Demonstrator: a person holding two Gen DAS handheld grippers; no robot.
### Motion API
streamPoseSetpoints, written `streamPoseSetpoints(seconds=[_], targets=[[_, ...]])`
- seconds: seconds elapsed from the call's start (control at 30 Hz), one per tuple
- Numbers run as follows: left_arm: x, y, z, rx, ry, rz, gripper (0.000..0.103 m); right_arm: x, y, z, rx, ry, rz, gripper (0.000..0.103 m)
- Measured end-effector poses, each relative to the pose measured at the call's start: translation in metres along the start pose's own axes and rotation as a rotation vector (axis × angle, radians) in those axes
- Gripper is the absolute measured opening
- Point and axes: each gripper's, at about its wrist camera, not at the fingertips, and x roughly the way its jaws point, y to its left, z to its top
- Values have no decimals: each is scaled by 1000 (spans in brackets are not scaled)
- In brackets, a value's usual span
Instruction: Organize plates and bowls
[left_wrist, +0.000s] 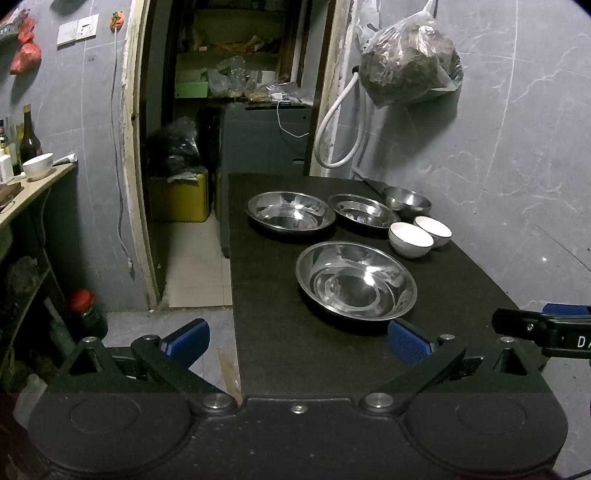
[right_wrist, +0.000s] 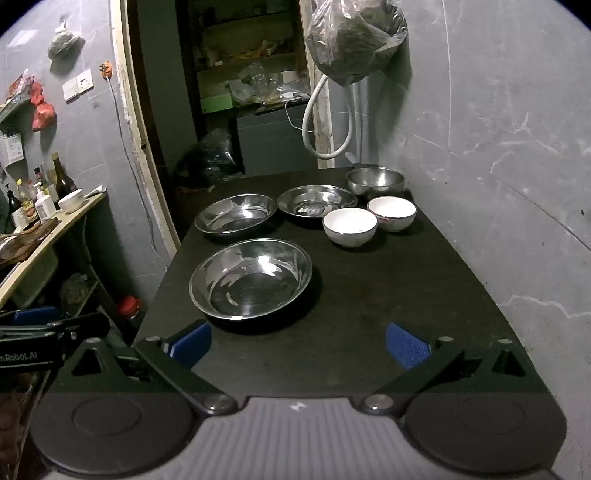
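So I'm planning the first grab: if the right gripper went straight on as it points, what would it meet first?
Probably the nearest steel plate, or the bare table beside it. The right gripper is open and empty; depth is unclear.

Bare table (right_wrist: 369, 295) before near plate (right_wrist: 251, 277)

Steel plates (right_wrist: 250, 277), bowls (right_wrist: 349, 226) on dark table (right_wrist: 388, 295)
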Motion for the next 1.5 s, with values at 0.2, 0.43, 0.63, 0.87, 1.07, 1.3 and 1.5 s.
streamPoseSetpoints(seconds=[0.2,0.43,0.63,0.87,1.07,1.3,1.5], targets=[[0,0,0,-4,2,-3,102,0,0,0,-1,1,0,103],[0,0,0,-3,3,-3,102,0,0,0,0,1,-1,103],[0,0,0,-3,4,-2,102,0,1,0,-2,1,0,103],[0,0,0,-3,5,-2,102,0,1,0,-2,0,-1,103],[0,0,0,-3,7,-2,102,1,0,1,-1,2,-4,103],[2,2,-1,-2,15,-6,102,3,-4,2,2,9,-9,103],[10,2,0,5,27,-5,102,6,-2,3,2,16,-14,103]])
